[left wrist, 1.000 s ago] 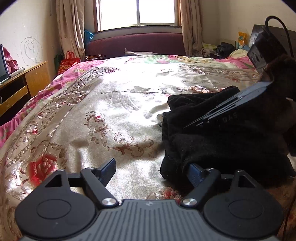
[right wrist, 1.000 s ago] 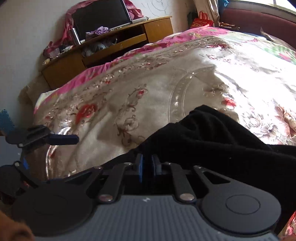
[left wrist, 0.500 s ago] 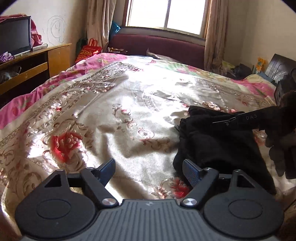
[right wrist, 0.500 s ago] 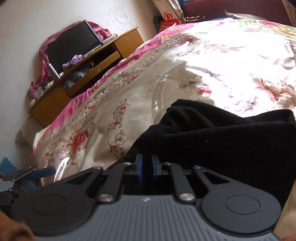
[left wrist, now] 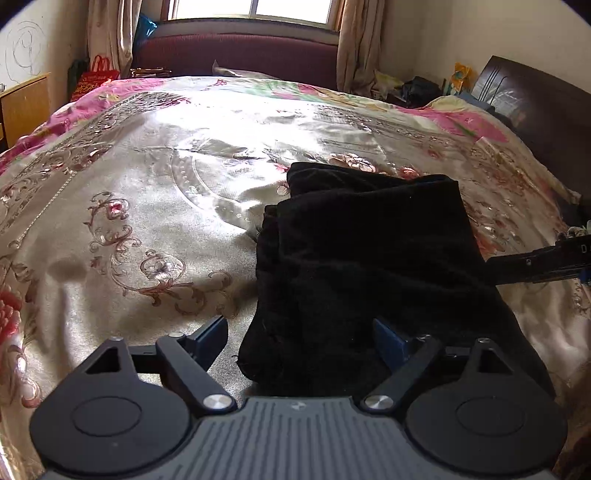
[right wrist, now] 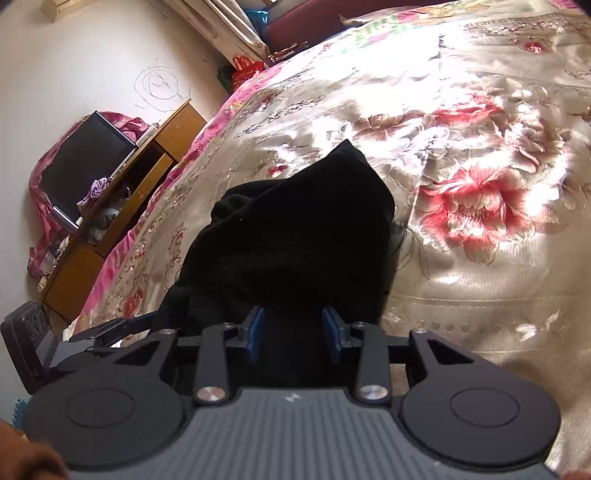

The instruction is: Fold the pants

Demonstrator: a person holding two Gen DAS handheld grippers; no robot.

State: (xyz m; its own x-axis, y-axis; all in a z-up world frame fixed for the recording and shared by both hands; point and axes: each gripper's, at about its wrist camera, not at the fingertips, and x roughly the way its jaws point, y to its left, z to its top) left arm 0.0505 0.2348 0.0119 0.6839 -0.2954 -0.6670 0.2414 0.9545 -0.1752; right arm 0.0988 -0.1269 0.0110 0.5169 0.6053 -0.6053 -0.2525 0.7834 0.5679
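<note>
**Black pants folded on the bed, both grippers open over them**

The black pants (left wrist: 365, 251) are seen in the centre-right of the left wrist view, lying as a folded bundle on the bedspread (left wrist: 155, 206), a shiny beige cover with red flowers and a pink border. In the right wrist view the same pants (right wrist: 295, 236) fill the middle of the frame, with one corner pointing to the top.

The left gripper (left wrist: 300, 338) is shown at the bottom of its view with the fingers (left wrist: 210, 334) spread wide. The near edge of the pants lies between them, but no pad is pressed on the cloth (the left finger stands over bare bedspread).

The right gripper (right wrist: 293, 334) is seen at the bottom of its own view. Its fingers (right wrist: 255, 332) are partly apart and have just been opening; black cloth is seen between and behind them, and the pads do not pinch it. In the left wrist view this gripper (left wrist: 543, 262) enters from the right edge, just beside the pants.

A wooden cabinet (right wrist: 122, 221) with a dark screen (right wrist: 83, 162) is seen at the left of the right wrist view. A window (left wrist: 255, 7) and curtains (left wrist: 356, 44) are found at the top of the left wrist view.
</note>
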